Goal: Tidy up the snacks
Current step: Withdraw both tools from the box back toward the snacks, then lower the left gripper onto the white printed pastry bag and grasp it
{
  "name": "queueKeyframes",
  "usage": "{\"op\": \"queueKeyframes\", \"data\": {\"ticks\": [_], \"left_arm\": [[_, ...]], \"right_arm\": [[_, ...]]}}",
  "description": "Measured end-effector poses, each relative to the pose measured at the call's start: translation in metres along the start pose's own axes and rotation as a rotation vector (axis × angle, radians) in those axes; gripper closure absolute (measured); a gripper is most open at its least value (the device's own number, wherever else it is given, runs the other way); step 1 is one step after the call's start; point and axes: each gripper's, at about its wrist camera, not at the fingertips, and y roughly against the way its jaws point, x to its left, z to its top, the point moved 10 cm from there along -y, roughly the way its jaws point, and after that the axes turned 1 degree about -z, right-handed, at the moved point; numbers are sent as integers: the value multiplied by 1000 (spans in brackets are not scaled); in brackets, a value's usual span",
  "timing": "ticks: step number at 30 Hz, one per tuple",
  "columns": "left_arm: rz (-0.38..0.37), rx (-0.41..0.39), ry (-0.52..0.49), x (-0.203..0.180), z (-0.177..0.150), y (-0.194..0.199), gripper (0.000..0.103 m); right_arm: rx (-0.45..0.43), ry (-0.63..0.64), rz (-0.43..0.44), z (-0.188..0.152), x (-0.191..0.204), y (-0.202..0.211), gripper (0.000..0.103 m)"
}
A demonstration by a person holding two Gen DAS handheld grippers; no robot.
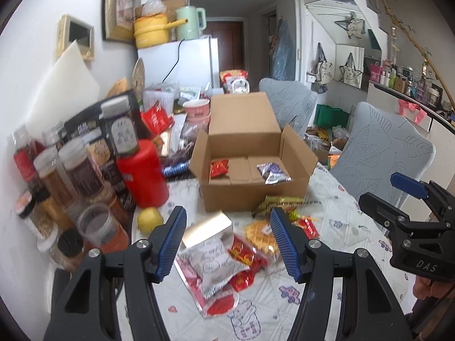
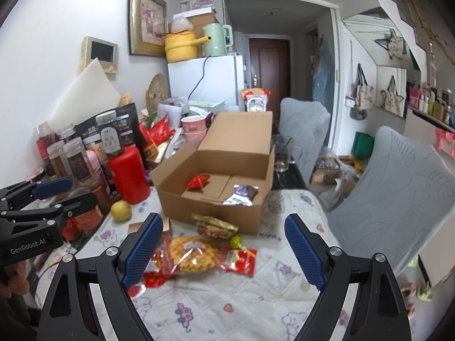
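Quilted white cloth (image 2: 227, 298) printed with small cartoon figures covers the table, and on it an open cardboard box (image 1: 250, 190) stands with its lid flap raised at the back. Inside the box lie two snacks well apart: a red packet (image 1: 219, 168) toward the left wall and a silver-purple packet (image 1: 272, 172) toward the right.

Just in front of the box a green-and-brown wrapper (image 2: 216, 224) rests against its front wall. Nearer still, loose snacks are heaped on the cloth: a yellow waffle-pattern bag (image 2: 193, 254), a red packet with an orange picture (image 2: 237, 261) touching it on the right, a small green candy (image 2: 235, 241) behind, and, in the left wrist view, a white printed sachet (image 1: 214, 264) lying across several red wrappers (image 1: 247, 255).

Above this heap the left gripper (image 1: 229, 244) hangs with its blue pads spread wide, nothing between them. Beside it the right gripper (image 2: 224, 253) is likewise wide open and empty, over the waffle bag.

Left of the box stand a red bottle (image 2: 129, 174), a lemon (image 2: 121, 210) at its foot, and a cluster of clear spice jars (image 2: 76, 159) against the wall. Behind them a white fridge (image 2: 204, 82) carries a yellow pot (image 2: 182, 47) and a green kettle (image 2: 217, 39). Two grey-covered chairs (image 2: 398, 196) stand along the right of the table.
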Motion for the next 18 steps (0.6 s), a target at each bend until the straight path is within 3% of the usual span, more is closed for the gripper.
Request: {"op": "queueKeyframes", "data": {"ticks": [14, 16, 17, 18], "left_arm": [[63, 156, 59, 16, -67, -29, 41], [69, 180, 74, 20, -76, -35, 28], [62, 189, 85, 22, -81, -39, 5], [54, 188, 96, 23, -83, -40, 0]], "right_arm": [[114, -8, 58, -57, 23, -25, 15], [128, -14, 52, -64, 22, -28, 15], [135, -18, 49, -67, 21, -30, 15], [143, -22, 47, -70, 19, -31, 15]]}}
